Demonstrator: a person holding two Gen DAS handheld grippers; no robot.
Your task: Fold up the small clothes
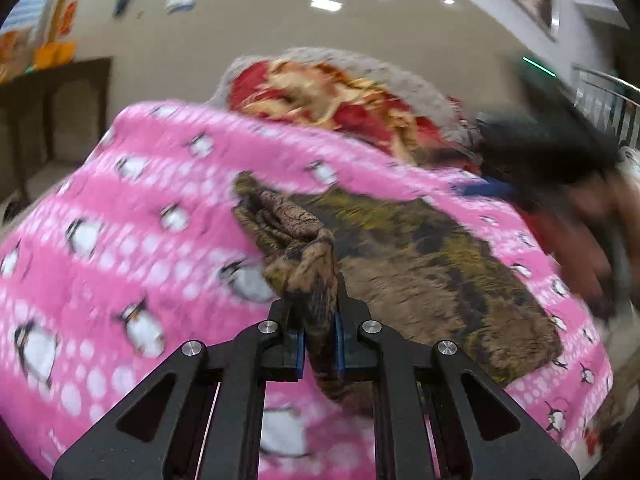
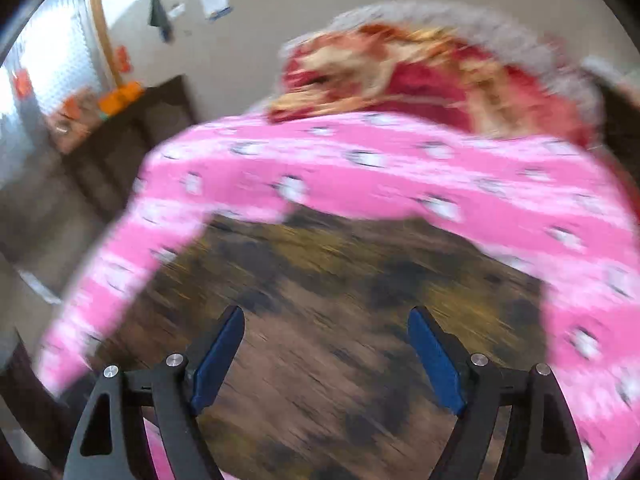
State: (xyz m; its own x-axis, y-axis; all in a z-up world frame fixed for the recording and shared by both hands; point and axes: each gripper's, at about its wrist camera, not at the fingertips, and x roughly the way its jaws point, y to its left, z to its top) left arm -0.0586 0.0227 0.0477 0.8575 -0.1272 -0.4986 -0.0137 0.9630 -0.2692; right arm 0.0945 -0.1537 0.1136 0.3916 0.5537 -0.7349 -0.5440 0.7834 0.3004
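A small brown and olive patterned garment point(image 1: 420, 264) lies on a pink penguin-print blanket point(image 1: 132, 216). My left gripper point(image 1: 318, 312) is shut on a bunched corner of the garment and holds it lifted off the blanket. In the right wrist view the same garment point(image 2: 320, 280) fills the middle, blurred by motion, with the pink blanket point(image 2: 400, 172) beyond it. My right gripper point(image 2: 326, 344) is open and empty, just above the garment. It also shows as a dark blur at the right of the left wrist view point(image 1: 560, 140).
A red and yellow blanket with a grey fleecy edge point(image 1: 340, 92) is heaped behind the pink one. A dark wooden cabinet point(image 1: 52, 120) stands at the left wall. A railing point(image 1: 608, 108) is at the far right.
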